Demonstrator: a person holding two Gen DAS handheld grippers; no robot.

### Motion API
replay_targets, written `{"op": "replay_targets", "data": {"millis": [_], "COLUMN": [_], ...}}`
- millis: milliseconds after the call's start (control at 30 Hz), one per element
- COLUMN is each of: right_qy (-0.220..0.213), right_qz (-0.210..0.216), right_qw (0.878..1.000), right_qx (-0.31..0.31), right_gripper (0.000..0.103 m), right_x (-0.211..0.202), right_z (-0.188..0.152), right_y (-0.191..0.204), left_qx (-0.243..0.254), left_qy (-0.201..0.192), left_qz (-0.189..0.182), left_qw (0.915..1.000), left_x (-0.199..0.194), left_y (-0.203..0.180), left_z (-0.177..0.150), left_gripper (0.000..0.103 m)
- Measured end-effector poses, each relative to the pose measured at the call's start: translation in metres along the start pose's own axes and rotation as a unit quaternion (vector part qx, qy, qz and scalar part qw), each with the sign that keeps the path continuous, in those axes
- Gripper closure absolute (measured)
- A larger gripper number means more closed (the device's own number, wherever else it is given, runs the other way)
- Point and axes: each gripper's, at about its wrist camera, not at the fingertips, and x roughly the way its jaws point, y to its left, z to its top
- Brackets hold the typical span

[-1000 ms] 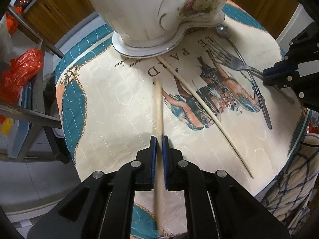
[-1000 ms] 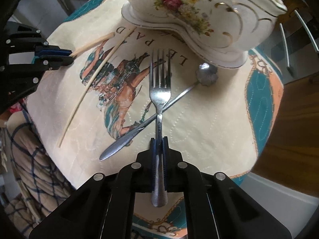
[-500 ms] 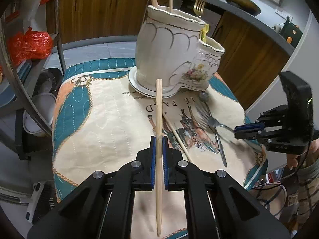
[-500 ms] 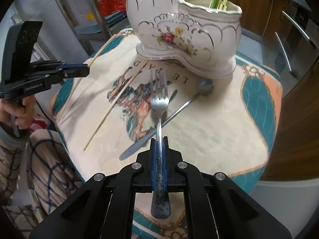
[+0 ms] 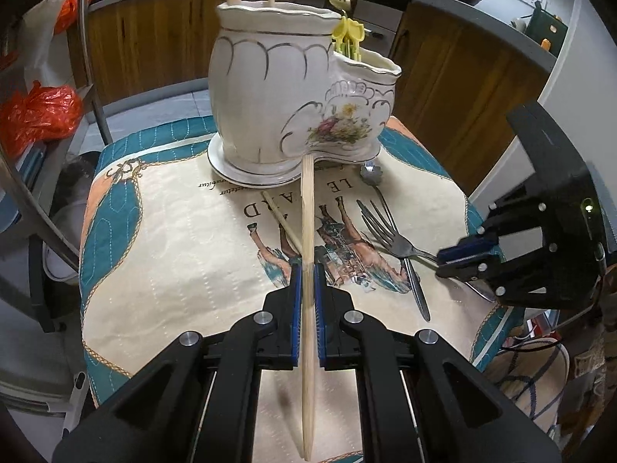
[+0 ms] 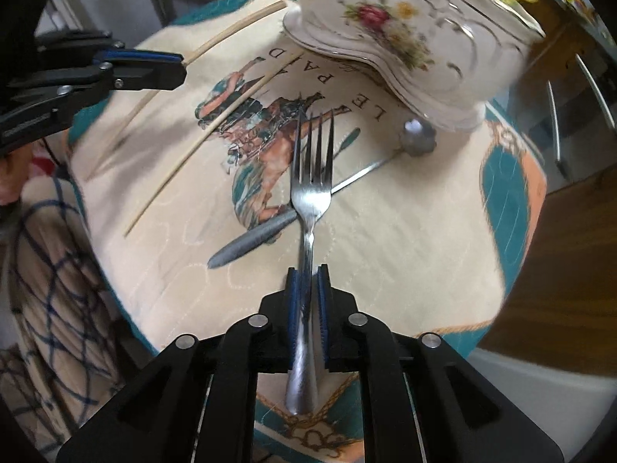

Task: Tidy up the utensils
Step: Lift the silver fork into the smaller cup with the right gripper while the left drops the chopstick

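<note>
My left gripper (image 5: pixel 304 270) is shut on a wooden chopstick (image 5: pixel 307 212) and holds it above the table, its tip pointing at the white floral ceramic holder (image 5: pixel 285 88). My right gripper (image 6: pixel 307 274) is shut on a steel fork (image 6: pixel 311 177) by its handle, lifted over the cloth. It also shows in the left wrist view (image 5: pixel 459 258), at the right. A second chopstick (image 5: pixel 279 223) and a small spoon (image 6: pixel 418 137) lie on the cloth. The holder has chopsticks, a gold fork and yellow picks in it.
A quilted cloth (image 5: pixel 162 239) with a horse print covers the small round table. A metal rack with an orange bag (image 5: pixel 34 115) stands at the left. Wooden cabinets (image 5: pixel 443 61) run behind. Checked fabric (image 6: pixel 58 270) is at the table's near side.
Both grippers have lifted their utensils off the cloth. The left gripper pulled back and levelled toward the holder. The right gripper has moved closer to the holder with the fork.
</note>
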Motion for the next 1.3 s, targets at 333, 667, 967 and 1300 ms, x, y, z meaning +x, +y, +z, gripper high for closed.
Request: {"op": "replay_targets", "data": {"millis": [333, 667, 967, 1300], "right_qy": [0.008, -0.158, -0.313, -0.432], "right_qz": [0.006, 0.018, 0.035, 0.046], "right_qw": [1.0, 0.987, 0.943, 0.89], "right_qx": [-0.008, 0.039, 0.109, 0.141], "right_gripper": [0.097, 0.097, 0.097, 0.097], "right_x": [0.003, -0.049, -0.084, -0.124], "right_z": [0.017, 0.003, -0.008, -0.008], "right_y": [0.003, -0.005, -0.035, -0.058], "left_qx": [-0.014, -0.034, -0.039, -0.076], "left_qy": [-0.013, -0.118, -0.228, -0.352], "left_qz": [0.007, -0.012, -0.012, -0.017], "left_qw": [0.9998, 0.9924, 0.9727, 0.9328], "left_x": [-0.01, -0.051, -0.067, -0.074], "left_y": [0.012, 0.005, -0.01, 0.006], "left_z": [-0.003, 0.014, 0.038, 0.082], "left_gripper": [0.097, 0.097, 0.097, 0.097]}}
